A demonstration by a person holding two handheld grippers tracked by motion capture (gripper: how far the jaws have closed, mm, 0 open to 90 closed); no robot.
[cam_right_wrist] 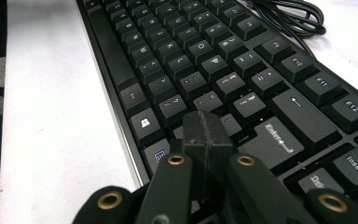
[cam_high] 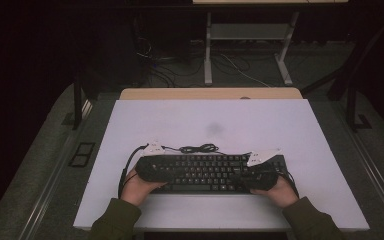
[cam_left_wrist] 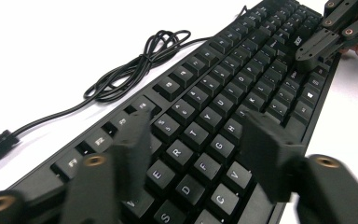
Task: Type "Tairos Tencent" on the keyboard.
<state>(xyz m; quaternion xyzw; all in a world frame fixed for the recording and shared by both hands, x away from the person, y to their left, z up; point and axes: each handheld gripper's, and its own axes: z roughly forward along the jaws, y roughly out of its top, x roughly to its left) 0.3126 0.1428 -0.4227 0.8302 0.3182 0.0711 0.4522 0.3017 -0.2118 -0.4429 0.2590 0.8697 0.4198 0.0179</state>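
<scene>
A black keyboard (cam_high: 207, 172) lies across the near middle of the white table top (cam_high: 210, 120), its black cable (cam_high: 197, 148) coiled just behind it. My left gripper (cam_high: 166, 172) hovers over the keyboard's left end. In the left gripper view it (cam_left_wrist: 198, 140) stands open, jaws apart above the E, R, D and F keys (cam_left_wrist: 193, 161). My right gripper (cam_high: 241, 176) is over the keyboard's right part. In the right gripper view it (cam_right_wrist: 208, 128) is shut with nothing between the jaws, tips low over the keys beside Enter (cam_right_wrist: 275, 140). The left gripper view also shows the right gripper (cam_left_wrist: 324, 39) farther off.
The coiled cable (cam_left_wrist: 135, 70) lies on the table behind the function keys and runs off left. A wooden desk edge (cam_high: 210, 93) borders the far side of the white top. Beyond it, white desk legs (cam_high: 208, 50) and loose floor cables (cam_high: 240, 67) sit in a dark room.
</scene>
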